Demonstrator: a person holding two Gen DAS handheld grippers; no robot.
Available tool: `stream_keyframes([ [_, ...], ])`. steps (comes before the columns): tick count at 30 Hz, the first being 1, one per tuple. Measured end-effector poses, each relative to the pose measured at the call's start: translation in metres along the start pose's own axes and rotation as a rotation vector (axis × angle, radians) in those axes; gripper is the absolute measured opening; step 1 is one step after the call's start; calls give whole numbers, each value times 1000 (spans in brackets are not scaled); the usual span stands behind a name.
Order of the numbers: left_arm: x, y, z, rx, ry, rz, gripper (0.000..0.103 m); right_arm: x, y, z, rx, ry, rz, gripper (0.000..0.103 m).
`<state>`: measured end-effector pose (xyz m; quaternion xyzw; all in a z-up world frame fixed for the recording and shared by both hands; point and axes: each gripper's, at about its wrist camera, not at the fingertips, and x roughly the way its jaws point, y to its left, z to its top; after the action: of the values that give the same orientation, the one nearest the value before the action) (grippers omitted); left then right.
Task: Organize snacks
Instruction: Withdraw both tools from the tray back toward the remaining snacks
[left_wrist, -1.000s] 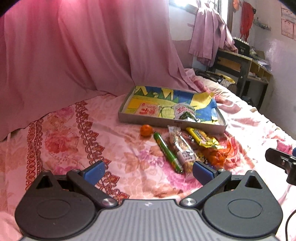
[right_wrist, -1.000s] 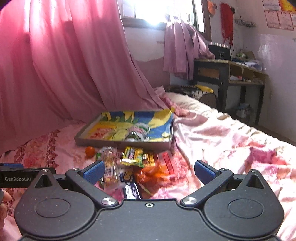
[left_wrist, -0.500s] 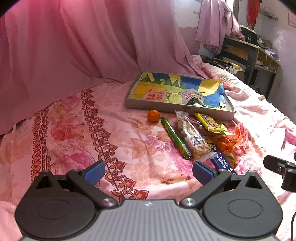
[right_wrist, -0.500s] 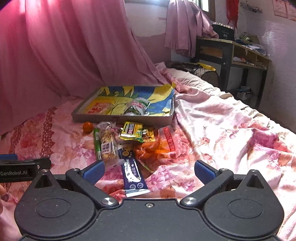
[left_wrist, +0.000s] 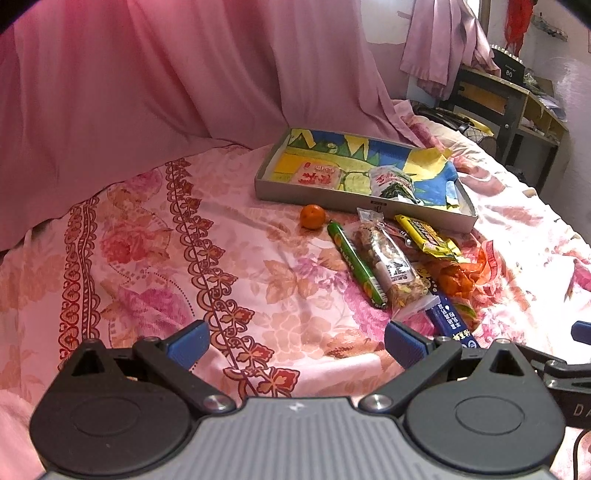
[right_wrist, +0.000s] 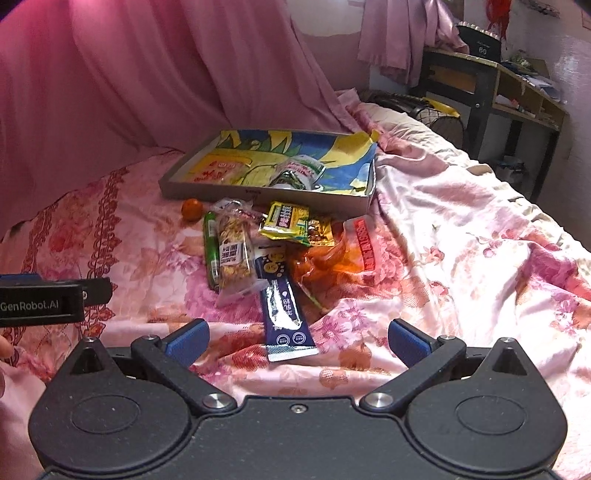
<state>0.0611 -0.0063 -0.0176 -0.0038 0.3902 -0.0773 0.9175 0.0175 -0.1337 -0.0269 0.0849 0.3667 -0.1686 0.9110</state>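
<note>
A shallow grey tray (left_wrist: 314, 195) (right_wrist: 207, 192) with a colourful lining lies on the bed and holds a red-and-white packet (left_wrist: 318, 173) and a green-and-white packet (left_wrist: 391, 182). In front of it lie a small orange (left_wrist: 312, 216) (right_wrist: 191, 209), a green stick (left_wrist: 355, 263) (right_wrist: 210, 248), a clear nut bar (left_wrist: 388, 264) (right_wrist: 233, 254), a yellow packet (left_wrist: 428, 236) (right_wrist: 285, 220), an orange bag (right_wrist: 343, 254) and a dark blue sachet (right_wrist: 283, 306). My left gripper (left_wrist: 297, 341) is open and empty, short of the pile. My right gripper (right_wrist: 298, 338) is open and empty, just before the blue sachet.
The bed has a pink floral sheet (left_wrist: 184, 258), rumpled at the right (right_wrist: 461, 240). A pink curtain (left_wrist: 147, 74) hangs behind. A dark desk (right_wrist: 491, 88) stands at the far right. The other gripper's body (right_wrist: 40, 301) shows at the left of the right wrist view.
Both grippers have tilted down and moved closer to the snack pile. The tray and snacks now sit higher and larger in view. Both grippers stay open.
</note>
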Motion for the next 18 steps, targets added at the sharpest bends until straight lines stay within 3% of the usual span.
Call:
stream_keyframes([
  [9, 11, 3, 2, -31, 99, -37, 103, 2, 3, -1, -16, 22, 6, 102],
  [18, 30, -2, 17, 28, 179, -65, 103, 11, -3, 8, 16, 68, 29, 102],
])
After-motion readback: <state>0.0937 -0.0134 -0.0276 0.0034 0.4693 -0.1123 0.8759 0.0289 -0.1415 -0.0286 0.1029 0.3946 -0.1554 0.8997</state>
